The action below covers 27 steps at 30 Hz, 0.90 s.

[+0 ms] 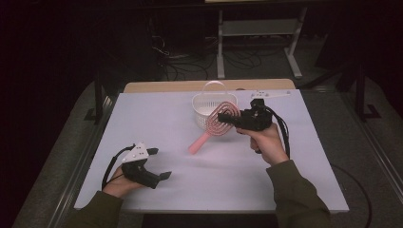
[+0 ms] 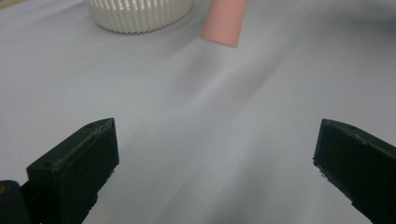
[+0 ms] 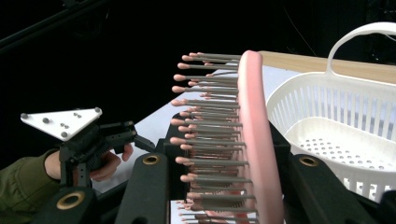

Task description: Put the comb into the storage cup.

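Observation:
A pink hairbrush [image 1: 216, 124] with an open looped head hangs tilted above the table's middle, its handle [image 2: 224, 21] pointing down toward the near left. My right gripper [image 1: 236, 118] is shut on the brush head [image 3: 254, 135], bristles facing one jaw. Just behind it stands a white slotted basket [image 1: 203, 102] with a handle, empty inside [image 3: 336, 140]. My left gripper [image 1: 161, 164] rests low at the near left of the table, open, with nothing between its fingers [image 2: 74, 163].
The white table top [image 1: 157, 118] has a wooden strip [image 1: 161, 86] along its far edge. Beyond it are a dark floor with cables and a white stand [image 1: 256, 28]. In the right gripper view the left gripper [image 3: 126, 133] shows at left.

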Each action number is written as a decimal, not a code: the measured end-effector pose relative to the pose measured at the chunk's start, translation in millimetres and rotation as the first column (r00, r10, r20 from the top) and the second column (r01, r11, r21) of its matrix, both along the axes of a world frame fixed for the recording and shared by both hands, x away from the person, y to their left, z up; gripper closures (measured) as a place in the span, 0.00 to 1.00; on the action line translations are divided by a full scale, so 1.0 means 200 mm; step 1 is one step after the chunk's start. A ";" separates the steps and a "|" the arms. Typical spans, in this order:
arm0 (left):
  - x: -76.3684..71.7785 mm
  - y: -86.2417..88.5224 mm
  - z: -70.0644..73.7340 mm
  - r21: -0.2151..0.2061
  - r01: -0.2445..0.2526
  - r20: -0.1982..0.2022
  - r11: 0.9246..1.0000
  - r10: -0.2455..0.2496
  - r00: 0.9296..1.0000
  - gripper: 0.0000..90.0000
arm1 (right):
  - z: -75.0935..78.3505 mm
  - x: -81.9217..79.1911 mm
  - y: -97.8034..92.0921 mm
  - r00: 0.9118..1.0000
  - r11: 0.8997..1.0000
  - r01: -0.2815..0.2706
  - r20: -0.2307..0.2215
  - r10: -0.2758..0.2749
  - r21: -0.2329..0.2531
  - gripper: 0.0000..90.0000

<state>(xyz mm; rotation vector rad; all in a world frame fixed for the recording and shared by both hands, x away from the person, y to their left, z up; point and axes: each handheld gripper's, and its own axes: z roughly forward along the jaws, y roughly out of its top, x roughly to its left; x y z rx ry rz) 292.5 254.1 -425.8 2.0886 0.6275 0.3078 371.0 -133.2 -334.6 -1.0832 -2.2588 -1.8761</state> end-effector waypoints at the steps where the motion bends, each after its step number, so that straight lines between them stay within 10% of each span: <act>1: 0.00 0.00 0.00 0.001 -0.001 -0.001 1.000 0.001 1.000 0.00 | 0.00 0.00 0.00 1.000 1.000 0.001 0.000 -0.001 0.001 0.69; 27: 0.00 0.01 0.00 -0.001 -0.012 0.003 1.000 0.012 1.000 0.01 | 0.18 0.12 -0.06 0.998 0.995 0.062 0.028 -0.064 0.075 0.70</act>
